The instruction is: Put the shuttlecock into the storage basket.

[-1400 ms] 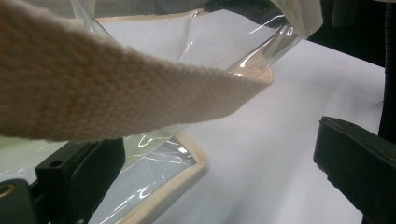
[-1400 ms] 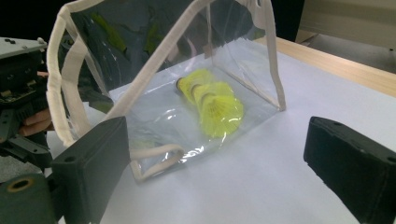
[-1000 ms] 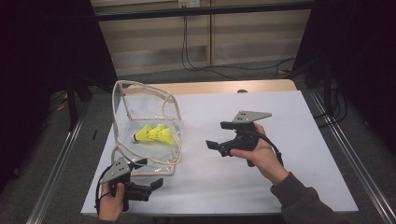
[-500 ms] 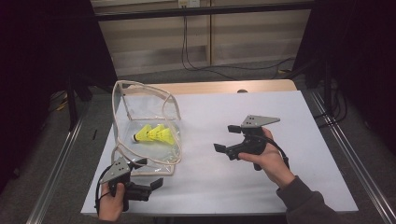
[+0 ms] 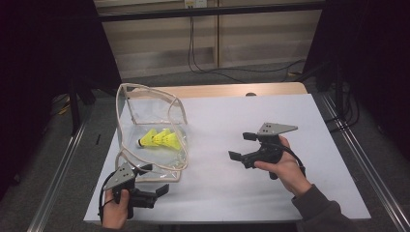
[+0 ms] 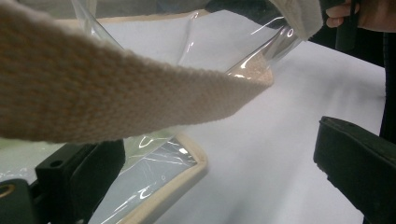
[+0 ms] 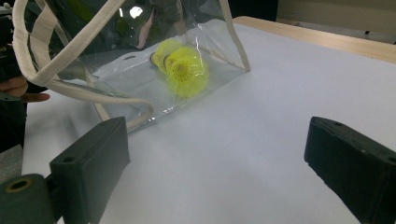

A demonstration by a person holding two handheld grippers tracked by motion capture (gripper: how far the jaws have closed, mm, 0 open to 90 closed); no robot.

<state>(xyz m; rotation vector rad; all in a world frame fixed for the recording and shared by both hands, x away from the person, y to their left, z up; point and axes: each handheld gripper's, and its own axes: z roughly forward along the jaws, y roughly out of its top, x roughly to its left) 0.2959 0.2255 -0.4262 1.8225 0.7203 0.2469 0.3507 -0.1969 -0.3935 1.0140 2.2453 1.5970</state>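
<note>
dark room, pale wall [image 5: 159, 34] panels

Bag [image 5: 150, 125]: clear glossy plastic w/ rough woven cloth strap [image 6: 116, 98]; table cover [image 5: 232, 125]: smooth matt white.

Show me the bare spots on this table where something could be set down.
Free: the white sheet between the clear bag and the right gripper, and the far right corner. Crowded: the left side, where the left gripper sits against the bag's near edge.

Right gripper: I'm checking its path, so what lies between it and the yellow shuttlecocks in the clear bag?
Bare white table cover, then the clear plastic bag's wall before the yellow shuttlecocks; the right gripper view shows this.
</note>
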